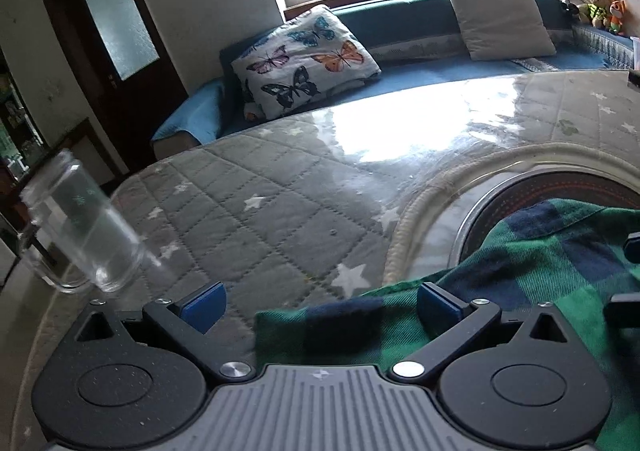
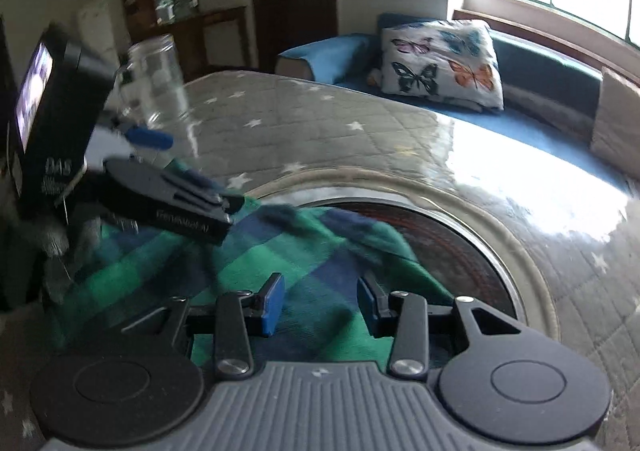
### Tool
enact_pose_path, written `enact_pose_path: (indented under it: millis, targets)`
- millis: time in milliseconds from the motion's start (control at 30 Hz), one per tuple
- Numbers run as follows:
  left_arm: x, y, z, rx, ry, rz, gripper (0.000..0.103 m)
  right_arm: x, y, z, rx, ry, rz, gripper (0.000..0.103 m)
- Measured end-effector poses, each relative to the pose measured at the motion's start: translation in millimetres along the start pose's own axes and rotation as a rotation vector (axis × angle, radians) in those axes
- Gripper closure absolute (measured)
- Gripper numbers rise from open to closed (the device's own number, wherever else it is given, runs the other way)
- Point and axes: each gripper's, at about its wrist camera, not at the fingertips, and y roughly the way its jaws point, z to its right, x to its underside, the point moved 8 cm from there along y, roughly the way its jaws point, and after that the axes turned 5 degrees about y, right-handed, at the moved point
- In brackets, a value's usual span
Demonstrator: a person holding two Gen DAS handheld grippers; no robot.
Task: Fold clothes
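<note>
Two hand-held grippers are working over one green-and-blue plaid garment (image 2: 256, 263) on a quilted, star-patterned worktop (image 1: 248, 187) under a clear glossy cover. The cloth is lying rumpled, partly draped across a dark round inset (image 2: 460, 247) ringed by a pale rope border (image 1: 404, 227). The left hand-held gripper (image 1: 320, 301) is hovering at the garment's near-left edge with its blue pads (image 1: 206, 303) standing wide apart; one pad is over bare quilt, the other over the plaid, nothing pinched between them. The right hand-held gripper (image 2: 320, 301) is sitting low over the middle of the cloth, pads also apart, with fabric showing in the gap but not clamped (whether the tips are touching the cloth is hard to tell through the motion blur). From the right wrist view the left tool is appearing blurred at the garment's far-left edge. A glass mug (image 1: 80, 223) is standing close by the left tool. Judgement: this is fitting either reaching in to seize an edge or letting go after laying cloth down; the rumpled lie is not showing a neat fold. Any grasp is calling for a clean bite on a single edge, with the mug kept clear.
</note>
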Motion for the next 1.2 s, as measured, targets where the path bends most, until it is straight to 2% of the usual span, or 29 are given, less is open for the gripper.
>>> enact_pose_path:
  millis: [67,133,267,600,700,767,800,867,967,1100,1200]
  targets:
    - [5,-8,-6,-0.010,-0.002,0.007,0.000,6,-2,-13,-0.002,-0.040,0.000,0.062]
    - [10,-16,-11,-0.021,-0.004,0.015,0.000,12,-5,-24,-0.009,-0.071,0.000,0.055]
    - [34,-36,-27,-0.027,-0.040,0.009,0.000,29,-13,-53,-0.014,-0.160,0.017,0.055]
    - [100,-80,-41,0.003,-0.146,-0.015,0.002,52,-22,-106,-0.098,-0.233,0.026,0.049]
    - [109,-88,-41,0.037,-0.181,-0.019,0.013,59,-29,-111,-0.128,-0.236,0.022,0.049]
    - [112,-94,-38,0.080,-0.205,-0.017,0.031,64,-35,-107,-0.134,-0.219,0.021,0.049]
    - [114,-96,-36,0.102,-0.214,-0.017,0.036,66,-39,-101,-0.131,-0.203,0.022,0.049]
    - [115,-99,-30,0.144,-0.229,-0.019,0.056,72,-48,-88,-0.119,-0.168,0.021,0.049]
    - [116,-102,-22,0.191,-0.244,-0.022,0.079,83,-58,-68,-0.100,-0.122,0.010,0.048]
    - [121,-114,-12,0.209,-0.235,-0.022,0.088,96,-70,-48,-0.094,-0.067,-0.003,0.048]
    - [130,-126,-5,0.235,-0.233,-0.024,0.090,106,-80,-37,-0.087,-0.048,-0.001,0.048]
